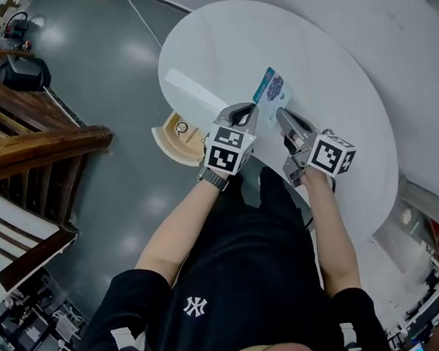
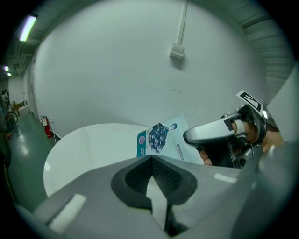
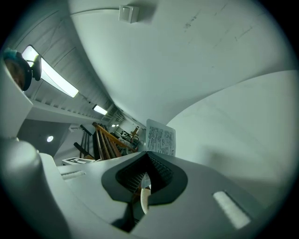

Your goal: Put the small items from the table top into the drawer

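Note:
A teal and white packet printed with blueberries is held above the round white table. My left gripper is shut on the packet's lower left edge and my right gripper is shut on its lower right edge. In the left gripper view the packet's front rises past my left gripper, with the right gripper's finger beside it. In the right gripper view, past my right gripper, the packet's printed back shows. The open wooden drawer juts from the table's left side.
A small ring-shaped item lies in the drawer. Dark wooden stairs stand on the grey floor to the left. A red fire extinguisher stands by the far wall. A white wall curves behind the table.

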Demonstrator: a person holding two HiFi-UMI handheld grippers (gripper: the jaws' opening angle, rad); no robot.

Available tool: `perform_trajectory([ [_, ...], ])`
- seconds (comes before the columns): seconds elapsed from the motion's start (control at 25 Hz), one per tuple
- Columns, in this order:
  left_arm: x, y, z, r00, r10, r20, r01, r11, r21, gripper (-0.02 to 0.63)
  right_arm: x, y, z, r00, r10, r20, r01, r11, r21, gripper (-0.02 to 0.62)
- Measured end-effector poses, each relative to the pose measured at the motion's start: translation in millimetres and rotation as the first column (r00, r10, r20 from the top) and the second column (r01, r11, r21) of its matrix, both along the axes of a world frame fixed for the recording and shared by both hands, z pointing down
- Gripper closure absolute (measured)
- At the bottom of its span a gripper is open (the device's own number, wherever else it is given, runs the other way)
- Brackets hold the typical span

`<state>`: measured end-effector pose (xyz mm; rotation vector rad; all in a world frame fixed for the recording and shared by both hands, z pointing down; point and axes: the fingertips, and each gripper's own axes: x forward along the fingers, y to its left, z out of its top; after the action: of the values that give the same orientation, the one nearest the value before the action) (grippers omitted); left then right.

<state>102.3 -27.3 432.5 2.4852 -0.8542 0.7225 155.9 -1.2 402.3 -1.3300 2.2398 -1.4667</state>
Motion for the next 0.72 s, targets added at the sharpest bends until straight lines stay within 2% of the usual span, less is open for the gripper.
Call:
perform_trajectory([
  [0.36,-76.0,0.5,1.2,0.992,-0.128,-0.001,0.128,0.992,0.0,0.606,-75.3,-3.9,-0.5,0.991,-0.133,-0.006,0.133,0.991,0.003,0.568],
  [0.72,-139.8,9.4,11.9,0.97,-0.241,0.006,0.241,0.97,-0.028,0.606,-142.9,-0.6,13.7,0.965,-0.261,0.0,0.261,0.965,-0.02,0.568],
])
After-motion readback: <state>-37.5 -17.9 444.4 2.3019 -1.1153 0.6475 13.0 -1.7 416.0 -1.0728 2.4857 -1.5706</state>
